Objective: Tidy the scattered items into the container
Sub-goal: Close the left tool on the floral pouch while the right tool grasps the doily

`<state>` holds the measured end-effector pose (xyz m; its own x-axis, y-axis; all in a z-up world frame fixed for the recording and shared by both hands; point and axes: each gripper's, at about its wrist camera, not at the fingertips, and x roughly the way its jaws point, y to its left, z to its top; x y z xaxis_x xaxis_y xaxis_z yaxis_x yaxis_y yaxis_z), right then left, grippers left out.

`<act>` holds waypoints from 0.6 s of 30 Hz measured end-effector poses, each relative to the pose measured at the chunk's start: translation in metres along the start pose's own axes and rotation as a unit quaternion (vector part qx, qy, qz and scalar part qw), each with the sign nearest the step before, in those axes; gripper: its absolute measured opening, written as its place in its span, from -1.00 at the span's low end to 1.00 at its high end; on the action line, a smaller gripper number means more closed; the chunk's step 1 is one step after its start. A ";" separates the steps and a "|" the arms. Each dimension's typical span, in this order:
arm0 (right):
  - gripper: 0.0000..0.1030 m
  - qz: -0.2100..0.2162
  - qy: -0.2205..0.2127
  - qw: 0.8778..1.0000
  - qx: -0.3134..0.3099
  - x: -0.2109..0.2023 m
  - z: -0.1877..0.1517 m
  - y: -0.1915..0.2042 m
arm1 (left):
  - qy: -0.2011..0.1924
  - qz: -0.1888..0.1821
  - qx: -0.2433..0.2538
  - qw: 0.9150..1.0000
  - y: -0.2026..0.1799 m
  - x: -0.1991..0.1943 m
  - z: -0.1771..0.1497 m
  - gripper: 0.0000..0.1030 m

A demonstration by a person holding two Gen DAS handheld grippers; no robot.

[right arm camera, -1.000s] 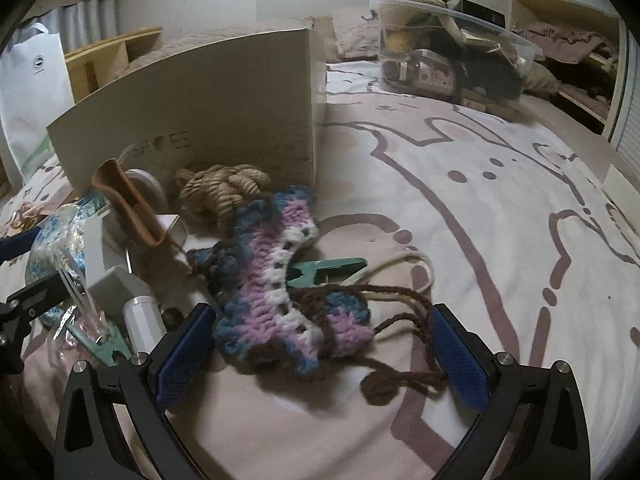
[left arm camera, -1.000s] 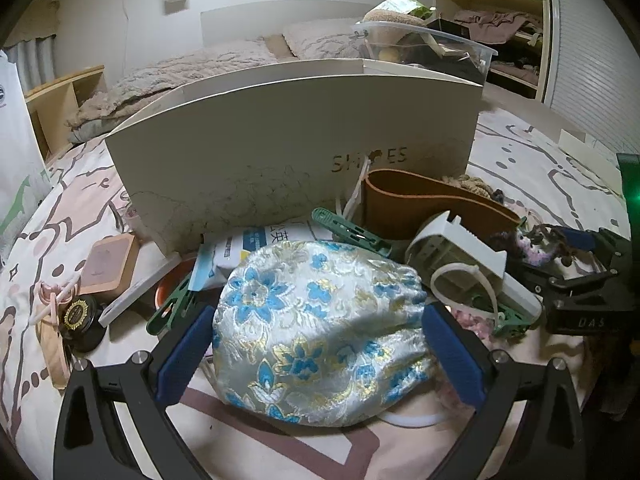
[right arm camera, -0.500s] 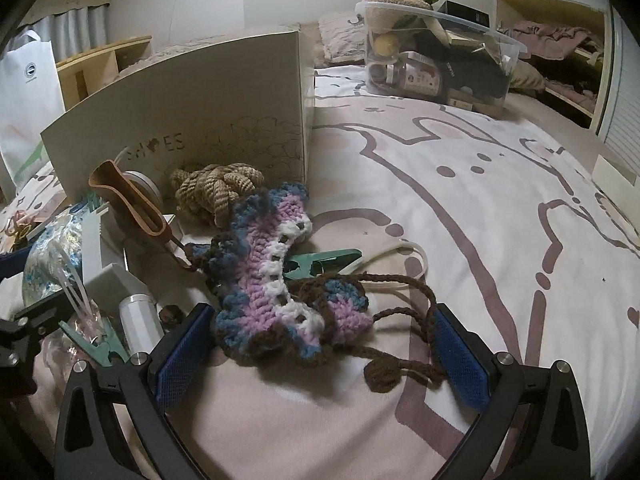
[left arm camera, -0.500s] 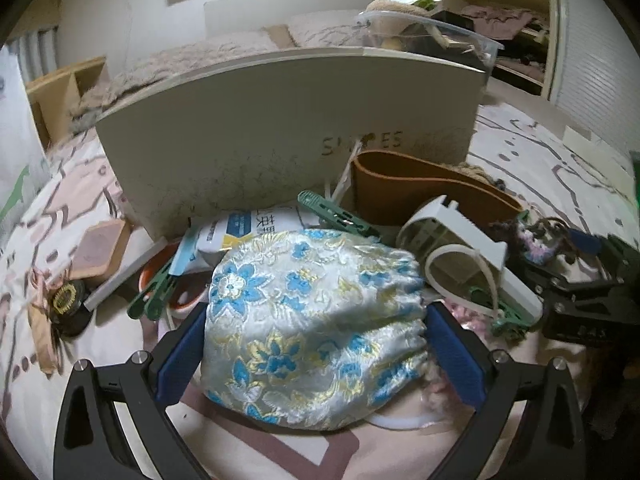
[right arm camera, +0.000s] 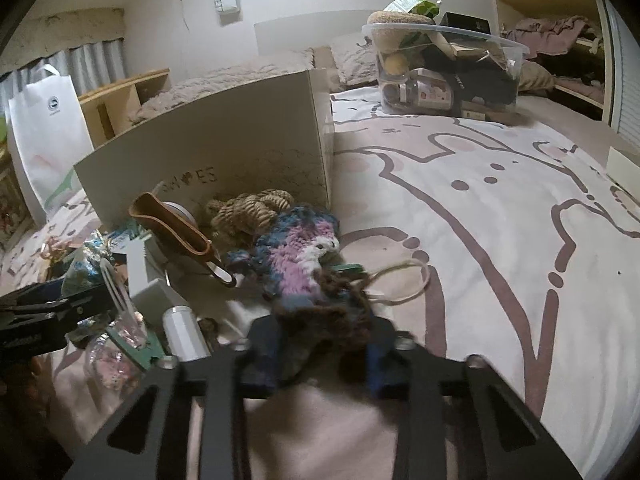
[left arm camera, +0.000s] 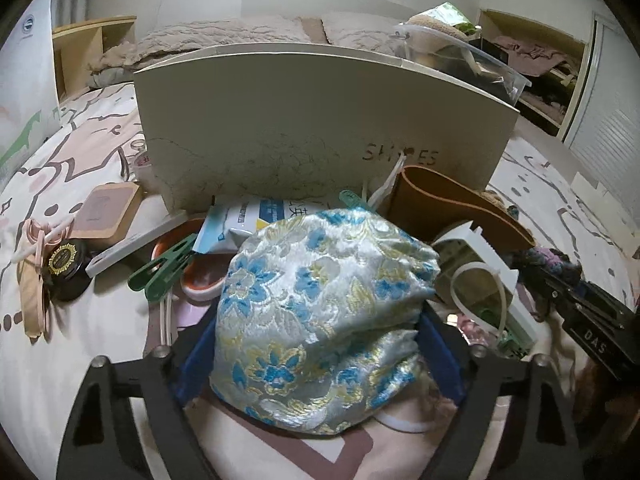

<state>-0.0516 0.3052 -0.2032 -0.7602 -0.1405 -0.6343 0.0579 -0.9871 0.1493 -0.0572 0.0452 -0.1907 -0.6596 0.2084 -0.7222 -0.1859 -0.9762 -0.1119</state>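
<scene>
My left gripper (left arm camera: 316,356) is shut on a silver brocade pouch (left arm camera: 324,320) with blue and gold flowers, pressing both its sides. My right gripper (right arm camera: 320,354) is shut on the near end of a crocheted purple, blue and white piece (right arm camera: 296,264). The cream shoe box (left arm camera: 320,132) stands just behind the pile; it also shows in the right wrist view (right arm camera: 216,160). Around it lie green clothes pegs (left arm camera: 164,270), a brown leather holder (left arm camera: 452,212), a white plastic part (left arm camera: 488,264) and a rope knot (right arm camera: 252,208).
A clear tub (right arm camera: 444,72) full of things stands at the back right of the bed. A wooden block (left arm camera: 106,210), a black round tin (left arm camera: 64,264) and a pink ribbon (left arm camera: 36,236) lie at the left. A white paper bag (right arm camera: 44,136) stands beyond.
Both grippers have closed: the left now squeezes the brocade pouch, the right now pinches the crocheted piece. Both were open around these items before.
</scene>
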 end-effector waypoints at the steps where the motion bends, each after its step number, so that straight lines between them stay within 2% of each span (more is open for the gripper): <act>1: -0.54 0.005 -0.004 1.000 0.001 -0.001 0.000 0.000 | -0.002 -0.001 0.003 1.000 0.000 -0.002 -0.001 0.58; 5: -0.62 0.017 -0.018 1.000 -0.005 -0.009 0.000 0.003 | -0.009 0.007 0.010 1.000 -0.001 -0.005 -0.001 0.55; 11: -0.69 0.038 -0.035 0.999 -0.011 -0.024 0.002 0.005 | -0.019 0.000 -0.001 1.000 0.005 -0.012 -0.001 0.53; 18: -0.69 0.038 -0.057 0.998 -0.002 -0.047 0.005 0.001 | -0.026 -0.004 -0.018 1.000 0.014 -0.020 -0.001 0.52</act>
<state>-0.0194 0.3113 -0.1694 -0.8227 -0.2050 -0.5302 0.1201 -0.9743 0.1904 -0.0454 0.0270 -0.1787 -0.6949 0.2175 -0.6854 -0.1657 -0.9760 -0.1417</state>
